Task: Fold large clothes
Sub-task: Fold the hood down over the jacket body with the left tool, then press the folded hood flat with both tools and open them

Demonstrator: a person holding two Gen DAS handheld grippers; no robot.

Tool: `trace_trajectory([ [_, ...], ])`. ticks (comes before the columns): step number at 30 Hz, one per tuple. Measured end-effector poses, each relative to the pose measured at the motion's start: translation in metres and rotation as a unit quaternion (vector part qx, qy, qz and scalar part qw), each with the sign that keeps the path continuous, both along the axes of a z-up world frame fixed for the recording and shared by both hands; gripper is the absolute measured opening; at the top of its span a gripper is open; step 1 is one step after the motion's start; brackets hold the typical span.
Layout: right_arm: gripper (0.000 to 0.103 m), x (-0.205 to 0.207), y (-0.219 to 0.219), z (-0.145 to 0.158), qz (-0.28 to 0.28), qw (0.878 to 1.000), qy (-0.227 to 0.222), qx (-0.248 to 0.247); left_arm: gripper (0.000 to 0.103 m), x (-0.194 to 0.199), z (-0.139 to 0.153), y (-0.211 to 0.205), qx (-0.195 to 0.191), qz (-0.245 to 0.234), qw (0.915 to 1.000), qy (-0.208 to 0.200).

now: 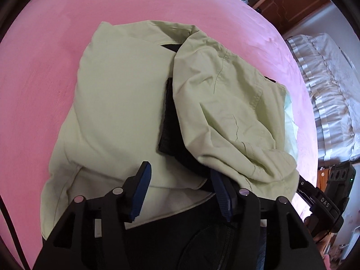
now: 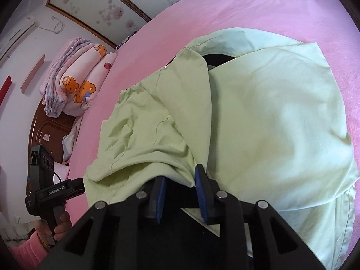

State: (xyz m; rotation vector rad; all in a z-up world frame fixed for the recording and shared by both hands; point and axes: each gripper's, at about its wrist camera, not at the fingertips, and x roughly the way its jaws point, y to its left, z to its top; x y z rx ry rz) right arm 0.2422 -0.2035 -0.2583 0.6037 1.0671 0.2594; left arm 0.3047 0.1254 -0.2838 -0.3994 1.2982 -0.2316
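Pink bedsheet (image 1: 45, 78) fills pretty much everything, with a light green jacket (image 1: 117, 103) lying in the middle of it, closer to the near edge. The left part of the jacket lies fairly flat and smooth. The right part is flopped over on top in a wrinkly bunch, and a strip of black lining (image 1: 171, 121) peeks out along the seam between the two.

Left gripper (image 1: 182, 191) sits at the near hem with its blue pads wide apart. The left pad hovers over the flat panel, the right pad is tucked under the edge of the bunched fold, and nothing is pinched between them. From the right wrist view you can see the left hand (image 2: 56, 225), in a pink sleeve, holding its handle.

Right gripper (image 2: 180, 191) is at the near hem too, pads roughly half apart. The rumpled fold drapes over both tips and a dark band shows in the gap, so it doesn't look clamped on the cloth.

Off to the far left there's a stack of folded quilts (image 2: 78, 85) with cartoon bears by a dark wooden headboard (image 2: 49, 132). White quilted bedding (image 1: 326, 90) sits off the right side of the bed.
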Motion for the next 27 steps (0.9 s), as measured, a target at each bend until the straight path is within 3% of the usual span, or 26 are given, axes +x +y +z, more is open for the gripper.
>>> trace_trajectory([
  [2,0.042,0.000,0.000,0.002,-0.002,1.000,0.015,-0.006,0.062,-0.007,0.001,0.003,-0.008,0.009,0.9999,0.006],
  [4,0.047,-0.008,-0.004,0.002,-0.005,1.000,0.029,-0.005,0.062,-0.015,0.003,0.005,-0.015,0.013,0.9998,0.009],
  [11,0.047,-0.041,-0.021,-0.005,-0.043,0.996,0.051,0.055,0.062,-0.026,0.009,-0.003,-0.056,0.003,0.9984,0.007],
  [17,0.047,-0.038,-0.011,-0.015,-0.077,0.988,0.049,0.122,0.061,-0.008,-0.005,-0.029,-0.048,0.002,0.9985,0.026],
  [23,0.047,-0.016,0.003,-0.028,-0.098,0.987,0.063,0.107,0.038,0.005,-0.017,-0.040,-0.027,0.017,0.9987,0.040],
  [24,0.047,-0.012,0.005,-0.030,-0.100,0.987,0.067,0.108,0.029,0.006,-0.020,-0.040,-0.029,0.019,0.9985,0.042],
  [25,0.043,-0.008,0.007,-0.032,-0.101,0.986,0.068,0.111,0.025,0.007,-0.021,-0.040,-0.028,0.020,0.9985,0.043],
  [27,0.015,0.000,0.009,-0.034,-0.107,0.987,0.067,0.104,0.021,0.011,-0.024,-0.042,-0.025,0.018,0.9986,0.043],
])
